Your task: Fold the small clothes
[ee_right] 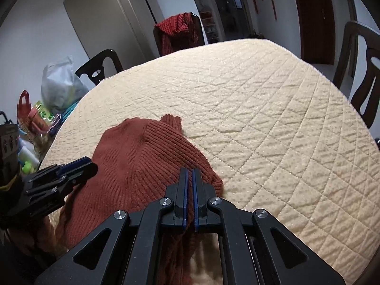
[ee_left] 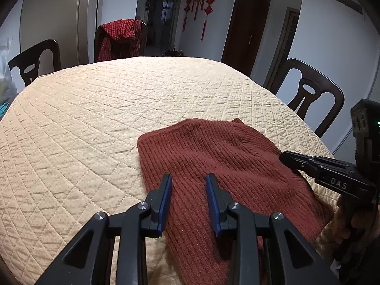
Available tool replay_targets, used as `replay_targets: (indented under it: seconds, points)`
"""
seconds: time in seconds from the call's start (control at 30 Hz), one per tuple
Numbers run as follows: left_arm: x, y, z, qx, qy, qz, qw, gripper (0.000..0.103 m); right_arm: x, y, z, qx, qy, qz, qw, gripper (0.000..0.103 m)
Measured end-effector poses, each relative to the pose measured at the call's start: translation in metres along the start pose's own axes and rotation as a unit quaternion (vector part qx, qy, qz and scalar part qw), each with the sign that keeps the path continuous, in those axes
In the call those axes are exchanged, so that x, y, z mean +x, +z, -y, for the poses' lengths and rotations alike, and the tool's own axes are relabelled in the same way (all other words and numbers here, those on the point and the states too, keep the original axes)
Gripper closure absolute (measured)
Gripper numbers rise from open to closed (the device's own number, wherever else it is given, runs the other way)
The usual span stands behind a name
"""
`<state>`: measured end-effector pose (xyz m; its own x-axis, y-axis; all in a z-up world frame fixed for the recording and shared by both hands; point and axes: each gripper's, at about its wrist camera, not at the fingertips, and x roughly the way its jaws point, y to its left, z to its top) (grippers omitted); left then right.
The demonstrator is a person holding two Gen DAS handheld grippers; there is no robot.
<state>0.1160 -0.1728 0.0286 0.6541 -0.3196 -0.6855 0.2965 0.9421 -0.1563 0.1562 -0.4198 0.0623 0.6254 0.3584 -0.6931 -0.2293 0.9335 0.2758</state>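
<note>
A rust-red ribbed knit sweater (ee_left: 213, 156) lies on the beige quilted table cover (ee_left: 95, 118), near the front edge. My left gripper (ee_left: 188, 178) hovers over the sweater's left part, its blue pads apart and nothing pinched between them. In the right wrist view it (ee_right: 91, 165) comes in from the left beside the sweater (ee_right: 142, 156). My right gripper (ee_right: 189, 169) is shut on the sweater's right edge, and red fabric hangs between its pads. In the left wrist view the right gripper (ee_left: 285, 156) touches that same edge from the right.
Dark wooden chairs (ee_left: 308, 95) stand around the table. One chair at the far side carries a red checked garment (ee_left: 118, 35). Plastic bags and small clutter (ee_right: 57, 87) sit off the table's left edge. The quilted cover (ee_right: 261, 118) stretches far beyond the sweater.
</note>
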Motion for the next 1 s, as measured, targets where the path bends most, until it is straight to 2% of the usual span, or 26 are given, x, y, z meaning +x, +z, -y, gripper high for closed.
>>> replay_targets:
  seconds: [0.07, 0.2, 0.5, 0.67, 0.87, 0.93, 1.0]
  points:
    - [-0.003, 0.0, 0.0, -0.001, 0.001, 0.0, 1.0, 0.071, -0.007, -0.001, -0.002, -0.005, -0.001, 0.005, 1.0, 0.099]
    - [-0.013, -0.002, -0.001, -0.002, 0.004, 0.007, 1.0, 0.071, -0.024, -0.006, -0.009, -0.019, 0.012, 0.016, 1.0, 0.087]
    - [-0.032, -0.016, -0.005, -0.012, 0.005, 0.016, 0.9998, 0.071, -0.039, -0.024, -0.036, -0.074, 0.04, 0.021, 0.996, 0.087]
    - [-0.036, -0.026, -0.01, -0.018, -0.001, 0.017, 0.9997, 0.071, -0.028, -0.035, -0.024, -0.058, 0.031, 0.0, 0.998, 0.087]
    - [-0.037, -0.031, -0.017, -0.035, -0.016, 0.016, 0.9991, 0.069, -0.032, -0.036, -0.01, -0.029, 0.035, 0.005, 0.999, 0.085]
    - [-0.039, -0.032, -0.023, -0.05, -0.032, 0.015, 0.9981, 0.067, -0.036, -0.036, -0.004, -0.014, 0.036, 0.005, 0.999, 0.081]
    - [-0.038, -0.033, -0.028, -0.064, -0.046, 0.013, 0.9968, 0.06, -0.038, -0.036, 0.004, 0.01, 0.049, 0.004, 0.999, 0.068]
